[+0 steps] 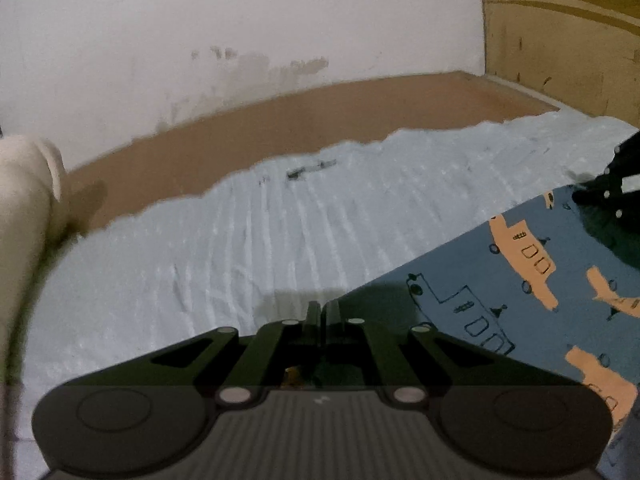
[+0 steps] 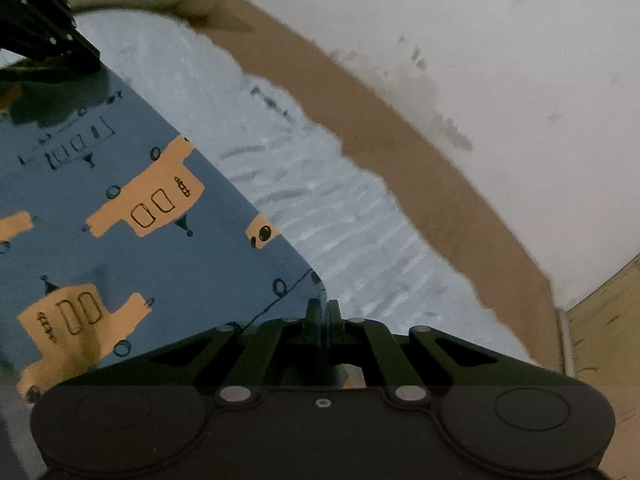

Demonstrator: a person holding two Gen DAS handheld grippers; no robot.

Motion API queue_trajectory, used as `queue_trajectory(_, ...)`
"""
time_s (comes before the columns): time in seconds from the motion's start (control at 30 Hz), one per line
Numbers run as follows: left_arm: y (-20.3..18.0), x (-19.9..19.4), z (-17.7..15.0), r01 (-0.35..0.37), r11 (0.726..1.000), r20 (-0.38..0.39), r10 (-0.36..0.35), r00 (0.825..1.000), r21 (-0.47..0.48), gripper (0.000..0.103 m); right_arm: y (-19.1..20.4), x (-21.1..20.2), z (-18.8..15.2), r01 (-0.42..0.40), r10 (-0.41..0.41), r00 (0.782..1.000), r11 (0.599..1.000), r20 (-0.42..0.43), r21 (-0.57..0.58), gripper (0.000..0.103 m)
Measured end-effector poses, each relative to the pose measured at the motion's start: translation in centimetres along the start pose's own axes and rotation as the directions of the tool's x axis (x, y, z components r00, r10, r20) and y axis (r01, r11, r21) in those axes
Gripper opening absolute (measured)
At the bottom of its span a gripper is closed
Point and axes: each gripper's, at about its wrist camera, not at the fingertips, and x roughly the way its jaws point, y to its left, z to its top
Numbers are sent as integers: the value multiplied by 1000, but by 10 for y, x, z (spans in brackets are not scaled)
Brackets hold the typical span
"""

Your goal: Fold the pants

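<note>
The pants (image 1: 520, 300) are blue fabric printed with orange boats and black line drawings. They stretch taut between my two grippers above a pale blue bed sheet (image 1: 240, 240). My left gripper (image 1: 320, 308) is shut on one corner of the pants edge. My right gripper (image 2: 324, 308) is shut on the other corner of the pants (image 2: 140, 220). The right gripper shows at the right edge of the left wrist view (image 1: 616, 188), and the left gripper shows at the top left of the right wrist view (image 2: 48, 40).
A brown bed frame (image 1: 320, 116) runs along a white wall (image 1: 240, 20). A cream pillow (image 1: 20, 220) lies at the left end of the bed. A wooden headboard (image 1: 560, 40) stands at the right end.
</note>
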Motion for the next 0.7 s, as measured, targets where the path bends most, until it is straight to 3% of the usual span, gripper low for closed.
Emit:
queue_trajectory(0.13, 15, 9, -6, 104, 993, -34, -106, 994, -55, 8, -2, 15, -2, -40, 41, 999, 999, -28, 19, 3)
queue_trajectory(0.17, 19, 8, -8, 123, 990, -39, -126, 991, -67, 24, -7, 14, -2, -54, 55, 998, 997, -25, 47, 6)
queue_trajectory(0.2, 24, 6, -8, 138, 988, -46, -141, 989, -68, 48, -12, 12, -2, -77, 79, 997, 994, -20, 77, 11)
queue_trajectory(0.27, 32, 1, -8, 145, 988, -33, -147, 989, -59, 66, -25, 8, 0, -123, 124, 992, 982, 2, 143, 28)
queue_trajectory(0.3, 35, -3, -9, 152, 987, -32, -154, 988, -53, 67, -31, 7, 1, -148, 148, 989, 974, 15, 174, 42)
queue_trajectory(0.33, 40, -5, -10, 166, 985, -36, -168, 985, -48, 67, -31, 7, 3, -177, 176, 984, 963, 24, 203, 53)
queue_trajectory(0.37, 43, -6, -11, 171, 984, -44, -173, 984, -49, 67, -35, 8, 4, -210, 208, 977, 949, 34, 233, 56)
queue_trajectory(0.53, 61, 1, -15, 187, 980, -108, -194, 975, -74, 65, -38, 14, 2, -302, 310, 950, 901, 24, 312, 54)
queue_trajectory(0.57, 64, 2, -17, 202, 976, -122, -211, 970, -83, 59, -36, 16, 1, -307, 316, 949, 898, 25, 315, 51)
queue_trajectory(0.63, 66, 3, -21, 226, 969, -137, -238, 962, -99, 27, -34, 16, 0, -306, 313, 949, 898, 32, 316, 29)
queue_trajectory(0.67, 64, 3, -23, 236, 966, -147, -250, 957, -107, 7, -35, 17, 0, -307, 311, 950, 897, 38, 318, 24)
queue_trajectory(0.7, 62, 1, -24, 239, 965, -145, -253, 957, -109, 4, -34, 16, 1, -307, 310, 950, 897, 41, 317, 11)
